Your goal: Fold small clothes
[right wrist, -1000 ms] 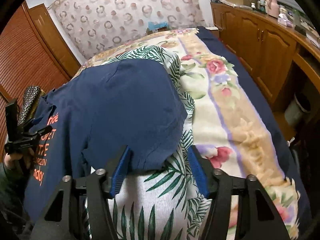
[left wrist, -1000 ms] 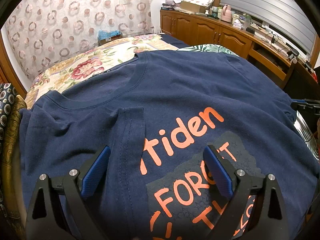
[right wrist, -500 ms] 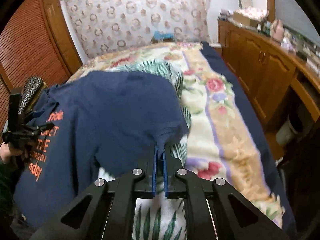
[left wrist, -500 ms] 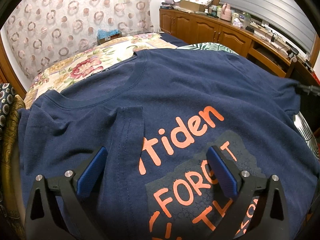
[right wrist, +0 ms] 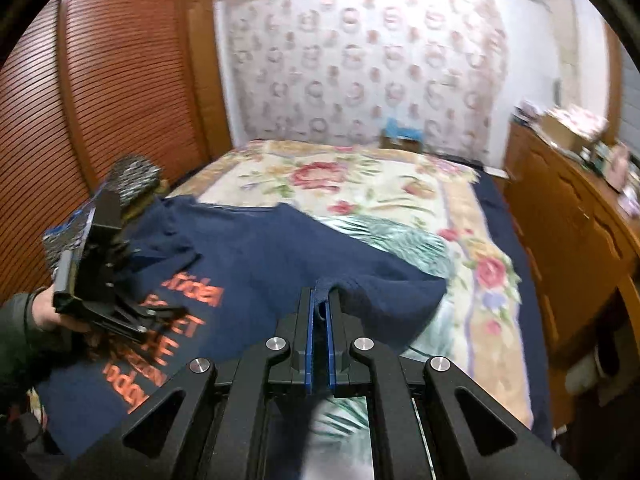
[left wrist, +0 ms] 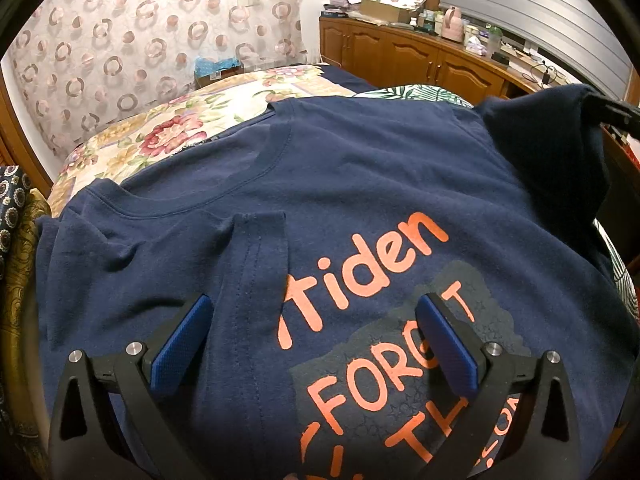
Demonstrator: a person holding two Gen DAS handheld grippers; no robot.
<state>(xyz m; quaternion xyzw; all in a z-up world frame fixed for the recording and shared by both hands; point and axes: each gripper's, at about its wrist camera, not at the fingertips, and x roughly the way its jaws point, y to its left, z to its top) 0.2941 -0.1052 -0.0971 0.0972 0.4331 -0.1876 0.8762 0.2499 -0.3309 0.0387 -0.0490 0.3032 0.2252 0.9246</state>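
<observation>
Left tool (left wrist: 312, 344) wide open; right tool (right wrist: 319, 312) clamped shut.

My left gripper (left wrist: 316, 344) is matte black plastic w/ two long fingers. Each finger carries a blue pad (left wrist: 182, 344) w/ fine dotted texture on the inner side. Near each pad sits a round silver screw (left wrist: 134, 348), and one more silver screw further out on the frame. The outer arms have triangular cut-outs.

My right gripper (right wrist: 319, 312) has the same build: black frame, thin blue pads, four silver screws in a row, two triangular cut-outs at bottom.

In the right wrist view, my left hand (right wrist: 44, 312) comes out of a dark green sleeve (right wrist: 16, 344); the gripper body there is black and blocky.
</observation>
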